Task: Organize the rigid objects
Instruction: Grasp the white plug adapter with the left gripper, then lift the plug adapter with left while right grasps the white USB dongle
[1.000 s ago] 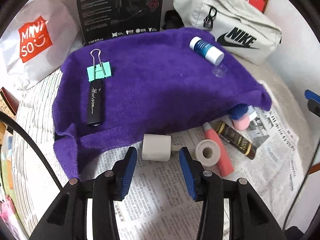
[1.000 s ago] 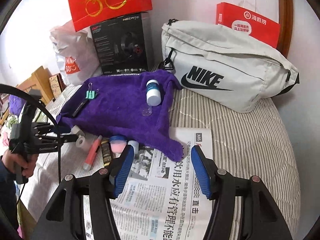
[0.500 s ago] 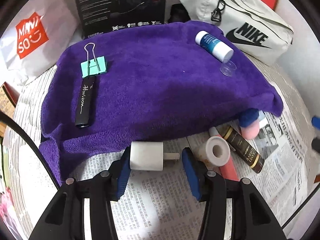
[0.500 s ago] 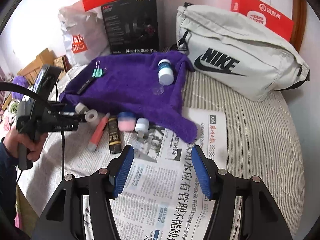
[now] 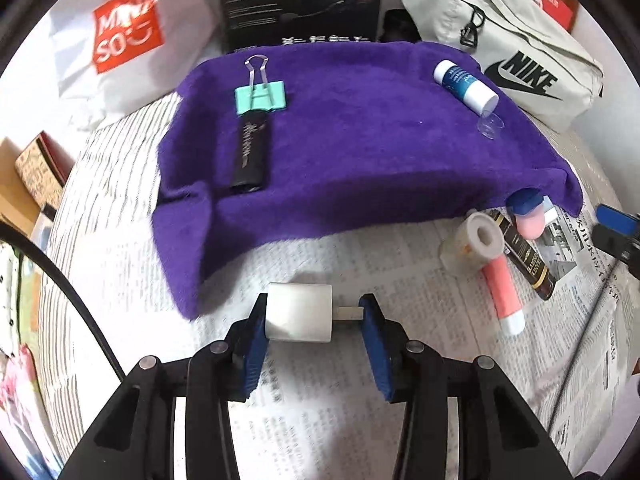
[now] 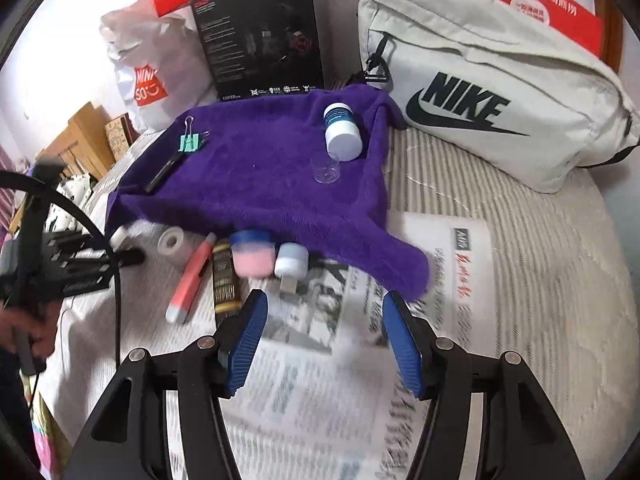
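A moment ago my left tongs [image 5: 313,318] hovered short of the white plug adapter [image 5: 299,313]; now they straddle it and their jaws are closing, one blue pad against its flat end, the other at the tip of its metal prongs, so I judge the pickup all but made and the carry onto the purple towel [image 5: 360,152] the next step. The adapter is a stubby white cylinder lying on its side on the newspaper [image 5: 320,420], just near the towel's hanging front edge. On the towel's left lie a teal binder clip [image 5: 261,97] and, touching it, a black lighter [image 5: 250,153]; at its far right a blue-and-white bottle [image 5: 466,85] lies beside a clear cap [image 5: 491,125]. Right of the adapter, off the towel, wait a tape roll [image 5: 478,242], a pink tube [image 5: 505,294] and a dark tube [image 5: 524,254]. My right tongs [image 6: 322,338] have dropped closer to the newspaper and stand half open, holding nothing, with a pink jar [image 6: 253,252] and a small white-capped piece [image 6: 291,264] just beyond them.
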Demonstrator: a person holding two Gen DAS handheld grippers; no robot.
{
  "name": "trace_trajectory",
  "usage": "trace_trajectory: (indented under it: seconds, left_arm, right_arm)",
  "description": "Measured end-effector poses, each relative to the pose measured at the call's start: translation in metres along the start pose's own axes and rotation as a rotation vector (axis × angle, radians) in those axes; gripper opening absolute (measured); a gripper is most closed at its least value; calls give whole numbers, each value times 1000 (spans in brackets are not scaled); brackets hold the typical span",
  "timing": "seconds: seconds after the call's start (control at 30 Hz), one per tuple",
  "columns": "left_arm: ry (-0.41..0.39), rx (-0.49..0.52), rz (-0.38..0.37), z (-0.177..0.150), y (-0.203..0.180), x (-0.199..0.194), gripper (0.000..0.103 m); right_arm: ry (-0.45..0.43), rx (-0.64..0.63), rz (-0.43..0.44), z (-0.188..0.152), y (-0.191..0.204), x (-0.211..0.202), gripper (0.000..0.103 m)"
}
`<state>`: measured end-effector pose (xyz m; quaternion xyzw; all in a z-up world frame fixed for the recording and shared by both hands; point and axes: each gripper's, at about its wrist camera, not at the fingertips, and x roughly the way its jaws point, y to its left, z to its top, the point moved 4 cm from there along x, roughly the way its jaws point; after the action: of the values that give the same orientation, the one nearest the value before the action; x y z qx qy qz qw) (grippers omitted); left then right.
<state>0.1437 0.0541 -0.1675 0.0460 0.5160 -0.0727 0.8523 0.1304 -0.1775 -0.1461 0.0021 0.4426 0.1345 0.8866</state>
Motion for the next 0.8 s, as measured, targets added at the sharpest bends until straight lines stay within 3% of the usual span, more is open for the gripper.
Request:
trace_trajectory:
  seconds: [0.2,0.43,0.57,0.8]
  left_arm:
    - [-8,-16,-28,-2,5,-1,42]
    - [-24,-21,-35,-4,5,-2,42]
    - [-30,-11,-36,-5,6,-3,42]
    - [-39,-11,-39,-7,7,-4,42]
  right_arm:
    - [22,-21,-6,11,11,27,46]
    - [24,-30,-40,17,15,44,45]
    - [58,-52,-78,13,12,54,39]
    - [27,-71,-103,14,13,56,38]
